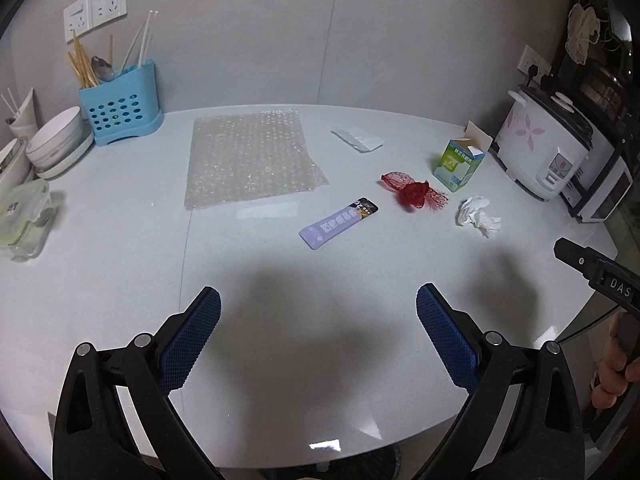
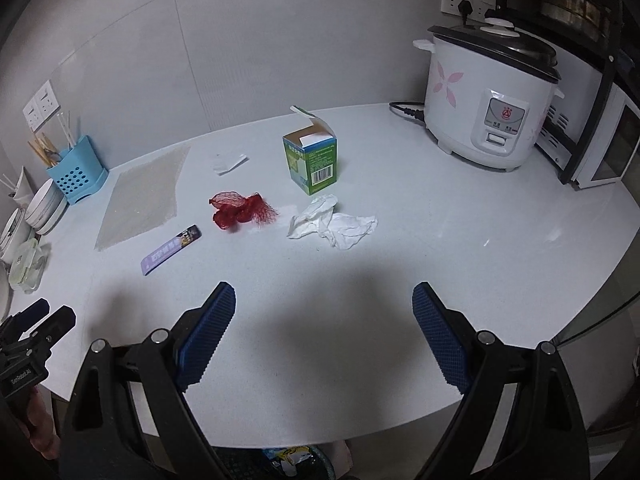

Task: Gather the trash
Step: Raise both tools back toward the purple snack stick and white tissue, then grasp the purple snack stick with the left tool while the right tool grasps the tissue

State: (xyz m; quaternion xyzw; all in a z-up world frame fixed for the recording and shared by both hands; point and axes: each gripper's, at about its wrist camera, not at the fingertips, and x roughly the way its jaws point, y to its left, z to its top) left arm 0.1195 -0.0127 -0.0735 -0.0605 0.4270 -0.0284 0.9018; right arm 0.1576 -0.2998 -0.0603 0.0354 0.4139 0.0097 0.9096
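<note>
Trash lies on the white table (image 1: 120,280): a bubble wrap sheet (image 1: 250,158), a purple snack wrapper (image 1: 338,223), a red mesh net (image 1: 414,192), a crumpled white tissue (image 1: 478,216), an open green carton (image 1: 458,164) and a small white plastic piece (image 1: 358,140). My left gripper (image 1: 318,308) is open and empty above the table's near part. In the right wrist view my right gripper (image 2: 324,304) is open and empty, short of the tissue (image 2: 334,222), net (image 2: 240,210), carton (image 2: 312,164), wrapper (image 2: 170,250) and bubble wrap (image 2: 142,204).
A blue utensil holder (image 1: 120,110), stacked bowls (image 1: 56,146) and a lidded food box (image 1: 22,216) stand at the left. A rice cooker (image 2: 488,104) and an oven (image 2: 600,136) stand at the right. A bin (image 2: 288,458) shows below the table's front edge.
</note>
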